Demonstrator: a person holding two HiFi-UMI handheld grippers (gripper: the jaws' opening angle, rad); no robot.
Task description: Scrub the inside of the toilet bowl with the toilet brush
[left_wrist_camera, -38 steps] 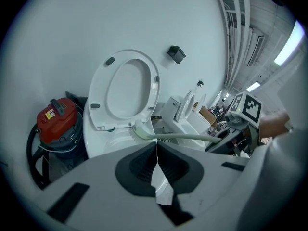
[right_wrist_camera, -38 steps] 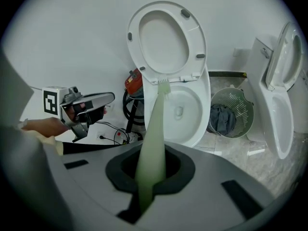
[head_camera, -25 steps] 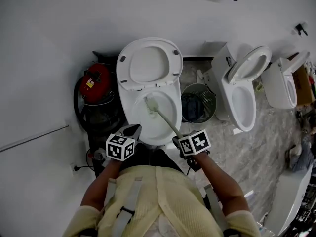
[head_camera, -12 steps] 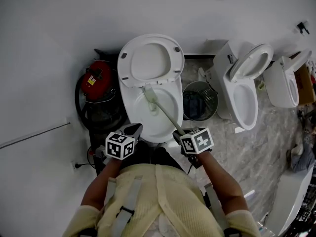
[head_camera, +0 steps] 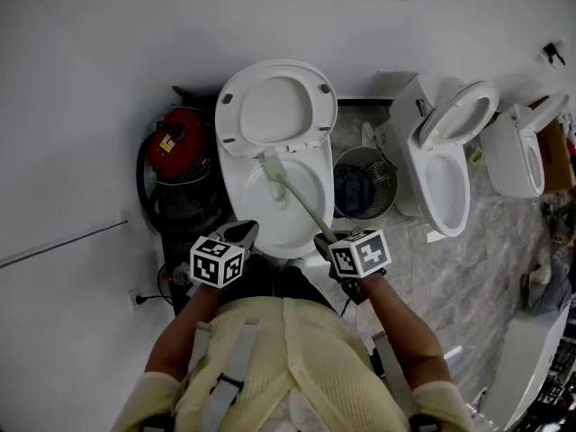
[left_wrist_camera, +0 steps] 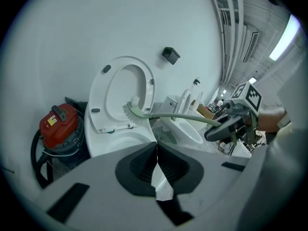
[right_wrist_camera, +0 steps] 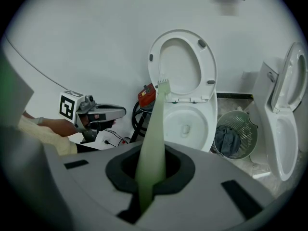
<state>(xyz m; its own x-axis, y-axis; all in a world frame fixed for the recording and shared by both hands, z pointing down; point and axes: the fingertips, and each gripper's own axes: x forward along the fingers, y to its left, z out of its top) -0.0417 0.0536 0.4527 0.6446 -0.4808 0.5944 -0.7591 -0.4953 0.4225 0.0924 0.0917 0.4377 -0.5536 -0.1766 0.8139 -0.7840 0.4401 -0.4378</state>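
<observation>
Right gripper (head_camera: 324,240) jaws clamp the brush (head_camera: 297,201) handle, head at the bowl's (head_camera: 232,201) 12 o'clock. Left gripper (head_camera: 243,233) jaws closed, empty.

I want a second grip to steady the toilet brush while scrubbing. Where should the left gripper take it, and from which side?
Probably the bare handle of the toilet brush, just ahead of the right gripper, shut on its near end. Come from the left: the thin handle slants over the toilet bowl toward that side, and the left gripper, jaws shut, must open first.

Grip end of toilet brush (right_wrist_camera: 155,129) hidden
</observation>
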